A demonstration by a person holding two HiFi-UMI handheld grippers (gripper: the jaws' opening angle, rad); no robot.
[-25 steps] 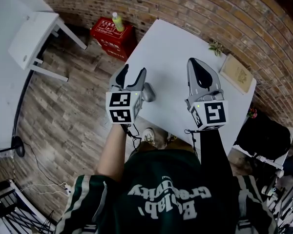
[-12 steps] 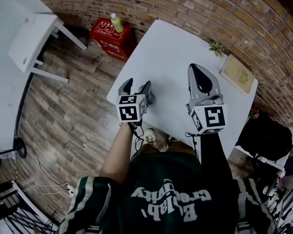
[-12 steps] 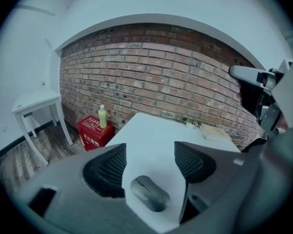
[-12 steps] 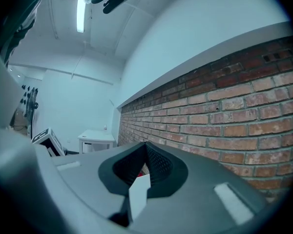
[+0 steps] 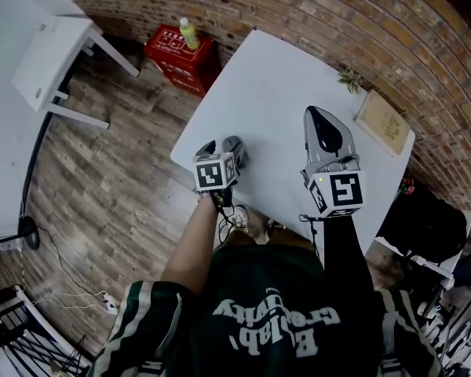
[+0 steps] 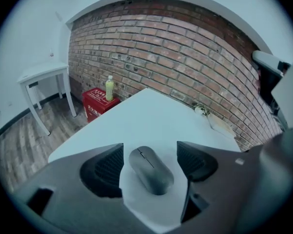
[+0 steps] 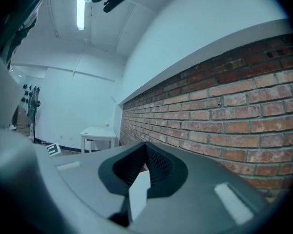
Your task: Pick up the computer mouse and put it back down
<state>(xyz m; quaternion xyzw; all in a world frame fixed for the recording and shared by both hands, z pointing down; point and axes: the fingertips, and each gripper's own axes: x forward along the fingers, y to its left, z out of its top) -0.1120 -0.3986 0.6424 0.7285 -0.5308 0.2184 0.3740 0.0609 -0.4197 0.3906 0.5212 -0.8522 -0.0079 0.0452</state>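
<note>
Computer mouse (image 6: 150,169) lies on the table (image 6: 151,113) between our left gripper's (image 5: 220,144) opening jaws, untouched; our right gripper (image 5: 313,115) is closed, empty.

Red brick wall (image 5: 314,6), wood plank floor (image 5: 102,179), white side table (image 5: 51,61), ceiling strip light (image 7: 81,12)

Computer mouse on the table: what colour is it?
The mouse is dark grey; clearest in left gripper view.

The dark grey oval computer mouse (image 6: 150,170) looks like smooth, faintly glossy plastic; the white tabletop (image 6: 151,116) is smooth and matt. A rough red brick wall (image 6: 185,48) runs across the top, with a grainy wood plank floor (image 6: 14,140) at left.
</note>
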